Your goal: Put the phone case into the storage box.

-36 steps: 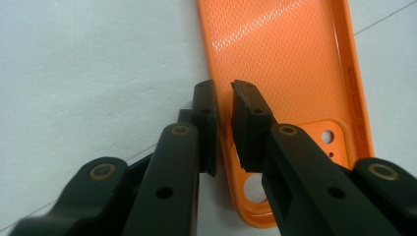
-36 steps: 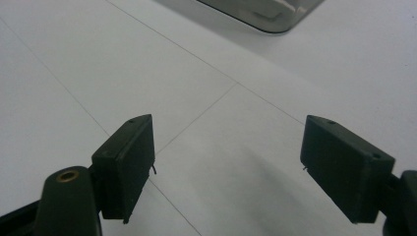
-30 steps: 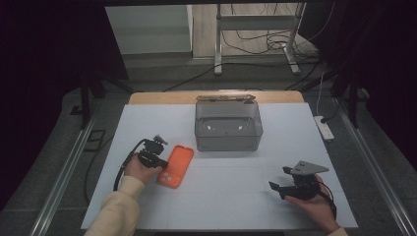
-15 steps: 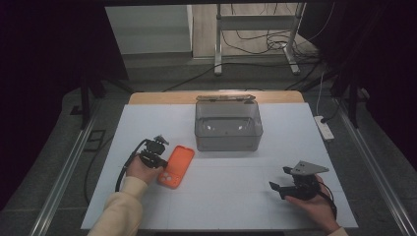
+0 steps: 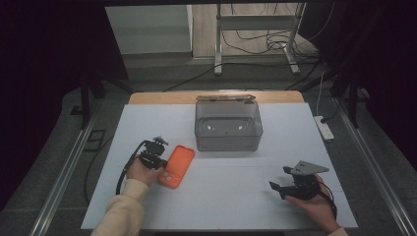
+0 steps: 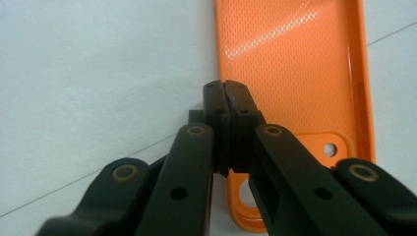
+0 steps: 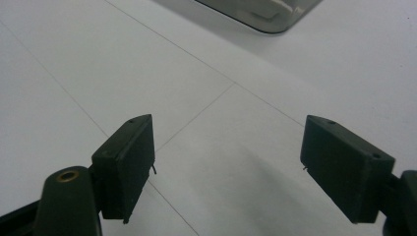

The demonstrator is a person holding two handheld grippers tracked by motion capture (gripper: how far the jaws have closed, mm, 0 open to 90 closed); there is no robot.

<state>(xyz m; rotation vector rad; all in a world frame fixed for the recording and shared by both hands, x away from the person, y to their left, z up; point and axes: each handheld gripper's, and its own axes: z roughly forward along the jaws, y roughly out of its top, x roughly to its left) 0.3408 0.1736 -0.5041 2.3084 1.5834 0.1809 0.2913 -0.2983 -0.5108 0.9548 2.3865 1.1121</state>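
While both forearms come in from the near edge of the table (image 5: 226, 206), each hand holds a tool low over the white top. The right tool (image 5: 276, 188) sits at the near right, in the person's right hand (image 5: 314, 204), with a grey three-cornered plate on top and a cable trailing behind it. Its jaws stand wide apart with nothing between them; in the right gripper view the right tool (image 7: 226, 167) looks over bare white surface crossed by thin lines, and a corner of the bin (image 7: 255, 12) shows at the top edge.

Farther in, at the near left, the left hand (image 5: 140, 169) holds the left tool (image 5: 158, 156), whose cable loops back along the sleeve. Its jaws have just been closing and now meet. In the left gripper view the left tool (image 6: 226, 93) has its pads pressed together right at the left rim of the case (image 6: 295, 73); whether that thin rim is pinched between them I cannot tell.

That orange phone case (image 5: 176, 166) lies flat on the table with its hollow, dimpled inside facing up, just beside the left tool on its right, and its camera cut-out at the near end.

Beyond it, toward the middle of the far side, stands the grey see-through bin (image 5: 228, 125), open-topped, well apart from both tools. Behind the bin, a strip of wood marks the far edge of the table.
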